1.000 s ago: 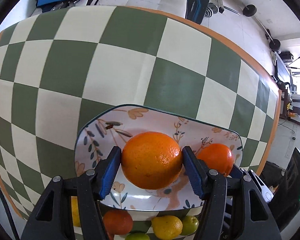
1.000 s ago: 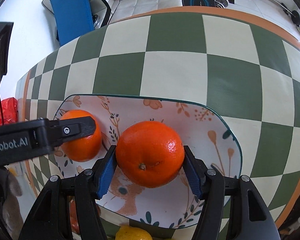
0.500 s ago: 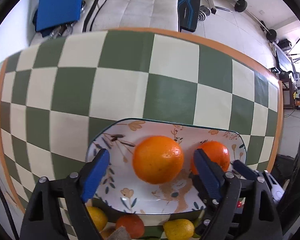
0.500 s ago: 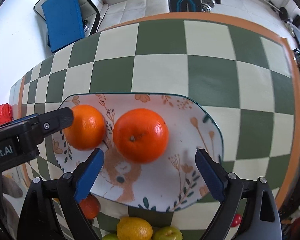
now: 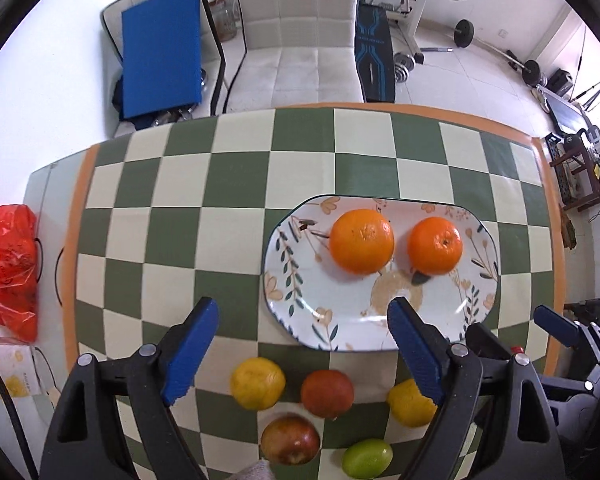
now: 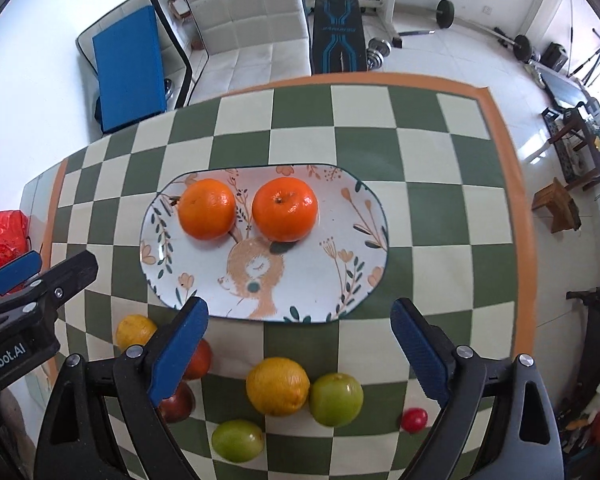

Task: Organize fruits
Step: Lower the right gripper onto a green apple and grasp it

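**Loose fruit on checked desk: handling notes**

Location. Two oranges (image 6: 207, 209) (image 6: 285, 209) are set side by side, not quite touching, on the far half of the floral plate (image 6: 352, 280). The remaining fruit lies loose on the desk (image 6: 300, 120) just in front of the plate's near rim: two yellow citrus (image 6: 278, 386) (image 6: 135, 331), two green fruits (image 6: 336, 399) (image 6: 238, 440), two dark red fruits partly hidden behind a tong, and a small red fruit (image 6: 414, 420) apart at the right.

Tongs. The left tongs (image 5: 304, 354) are spread wide and nothing is held; the same is recorded for the right tongs (image 6: 300, 350). Both are poised above the loose group.

Handling (judged). The citrus is taken to be firm, moderately heavy and lightly dimpled, so a fair grip is expected. The green fruits appear smooth and glossy and are likelier to slip. All pieces are round and may roll if nudged. The small red fruit is judged soft and easily crushed.

Hold. Each piece is best taken across its widest girth, with the tongs centred and closed gently.
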